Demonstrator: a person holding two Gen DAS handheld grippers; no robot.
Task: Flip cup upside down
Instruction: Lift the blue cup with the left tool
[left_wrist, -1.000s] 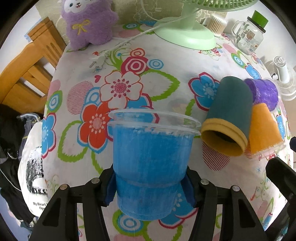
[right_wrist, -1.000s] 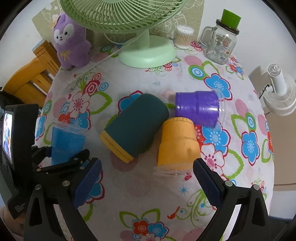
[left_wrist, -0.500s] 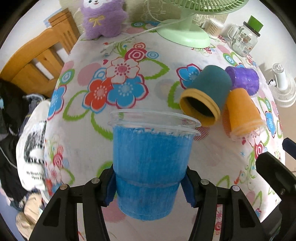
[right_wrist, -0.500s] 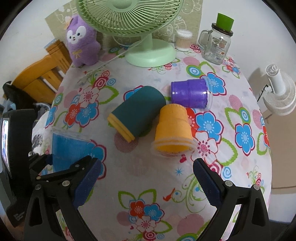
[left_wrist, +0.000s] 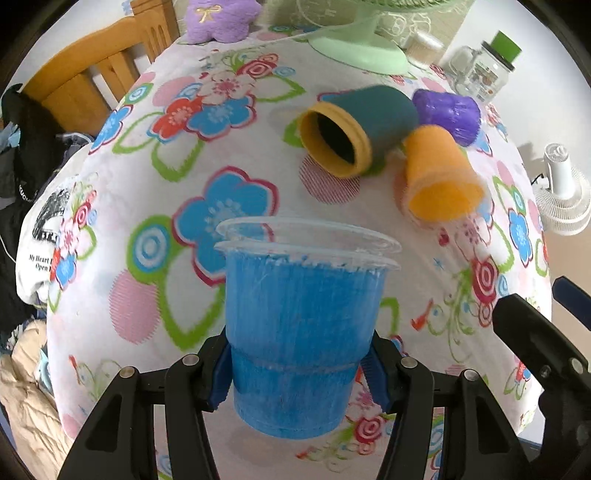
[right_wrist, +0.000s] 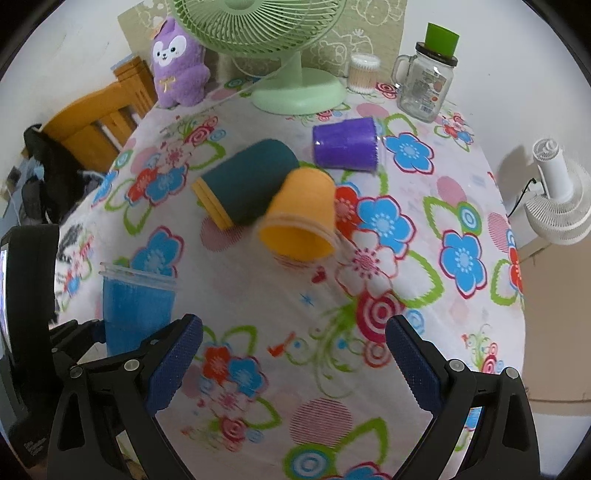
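My left gripper (left_wrist: 299, 373) is shut on a blue plastic cup (left_wrist: 303, 325), gripping its lower part, rim up, held above the flowered tablecloth (left_wrist: 184, 206). The cup also shows in the right wrist view (right_wrist: 136, 310) at the left. My right gripper (right_wrist: 293, 354) is open and empty above the table's near part. An orange cup (right_wrist: 299, 218), a teal cup with a yellow rim (right_wrist: 243, 184) and a purple cup (right_wrist: 345, 144) lie on their sides mid-table.
A green fan (right_wrist: 295, 88), a purple plush toy (right_wrist: 177, 70), a glass jar with a green lid (right_wrist: 424, 81) and a cotton-swab box (right_wrist: 364, 72) stand at the back. A wooden chair (right_wrist: 96, 125) is at the left, a white fan (right_wrist: 557, 195) beyond the right edge.
Both grippers have drawn back and up from the table; the blue cup stays gripped upright. The lying cups look farther away and the orange one seems to have rolled a little.
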